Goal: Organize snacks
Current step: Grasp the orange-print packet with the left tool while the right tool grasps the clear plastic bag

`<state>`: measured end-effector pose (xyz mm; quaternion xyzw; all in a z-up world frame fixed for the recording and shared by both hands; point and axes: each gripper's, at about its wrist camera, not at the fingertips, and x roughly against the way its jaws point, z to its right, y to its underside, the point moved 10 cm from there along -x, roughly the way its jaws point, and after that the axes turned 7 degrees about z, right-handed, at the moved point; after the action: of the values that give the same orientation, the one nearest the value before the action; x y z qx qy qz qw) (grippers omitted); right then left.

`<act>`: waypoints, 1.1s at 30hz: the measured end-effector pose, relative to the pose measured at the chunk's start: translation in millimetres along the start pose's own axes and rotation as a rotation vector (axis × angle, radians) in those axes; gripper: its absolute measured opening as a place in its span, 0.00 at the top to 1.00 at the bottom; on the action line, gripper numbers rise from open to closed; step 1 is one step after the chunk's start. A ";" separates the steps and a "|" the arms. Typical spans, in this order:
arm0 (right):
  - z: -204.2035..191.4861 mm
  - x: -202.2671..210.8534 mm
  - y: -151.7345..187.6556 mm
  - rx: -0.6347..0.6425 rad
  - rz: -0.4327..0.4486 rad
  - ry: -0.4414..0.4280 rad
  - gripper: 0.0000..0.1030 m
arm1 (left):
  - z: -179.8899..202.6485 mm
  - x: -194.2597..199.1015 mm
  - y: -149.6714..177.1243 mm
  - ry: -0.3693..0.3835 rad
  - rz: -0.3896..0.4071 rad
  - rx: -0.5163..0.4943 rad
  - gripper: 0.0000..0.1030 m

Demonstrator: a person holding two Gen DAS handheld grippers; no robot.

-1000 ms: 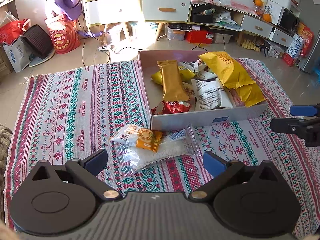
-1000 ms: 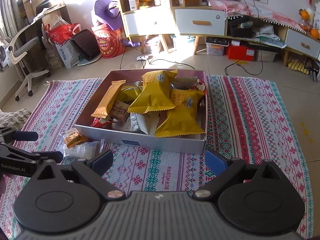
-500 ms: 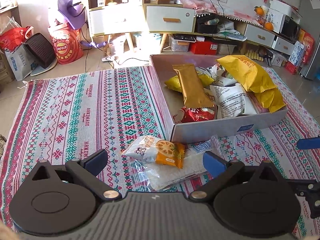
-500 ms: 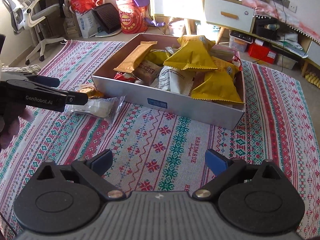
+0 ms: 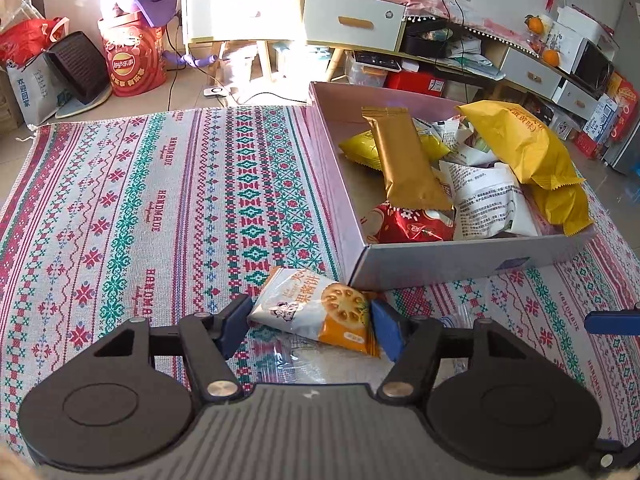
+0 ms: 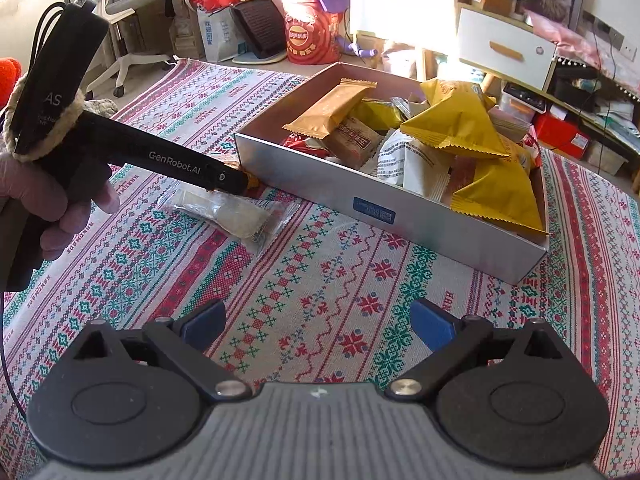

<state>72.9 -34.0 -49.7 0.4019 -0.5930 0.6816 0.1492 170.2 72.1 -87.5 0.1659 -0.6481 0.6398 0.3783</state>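
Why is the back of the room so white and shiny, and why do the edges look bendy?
Left wrist view: sunlight washes out the floor and the white cabinet, while the snack packet near the camera stays sharp. Right wrist view: the same glare whitens the cabinet at the top; the fisheye lens curves the rug and darkens the corners.

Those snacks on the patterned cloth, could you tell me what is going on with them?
A person is tidying snacks with two handheld grippers. The left gripper has just been closing around a white-and-orange biscuit packet lying on a clear bag beside the box of snacks. The right gripper hangs open over bare cloth.
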 end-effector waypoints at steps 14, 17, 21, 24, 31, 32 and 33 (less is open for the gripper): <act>-42.0 -16.9 -21.5 0.188 0.043 -0.084 0.07 | -37.0 27.8 12.8 -0.048 -0.030 0.004 0.36; -56.0 -28.5 -26.8 0.245 0.034 -0.112 0.07 | -46.2 33.3 16.7 -0.059 -0.039 0.012 0.36; -75.3 -41.6 -33.0 0.373 0.024 -0.123 0.08 | -54.2 35.3 19.4 -0.085 -0.068 0.004 0.36; -85.1 -49.5 -39.0 0.447 0.010 -0.126 0.09 | -58.5 37.8 18.4 -0.094 -0.076 0.012 0.37; -91.8 -69.9 -43.8 0.516 -0.064 -0.147 0.19 | -63.4 39.4 18.0 -0.108 -0.104 0.040 0.37; -91.4 -71.1 -44.5 0.505 -0.071 -0.156 0.19 | -63.4 39.2 18.4 -0.110 -0.108 0.040 0.37; -90.5 -72.6 -45.0 0.484 -0.086 -0.165 0.20 | -63.2 38.5 18.5 -0.111 -0.111 0.041 0.37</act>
<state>115.9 81.3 -69.0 0.5047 -0.4052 0.7617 0.0287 149.5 145.2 -80.1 0.2444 -0.6448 0.6208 0.3730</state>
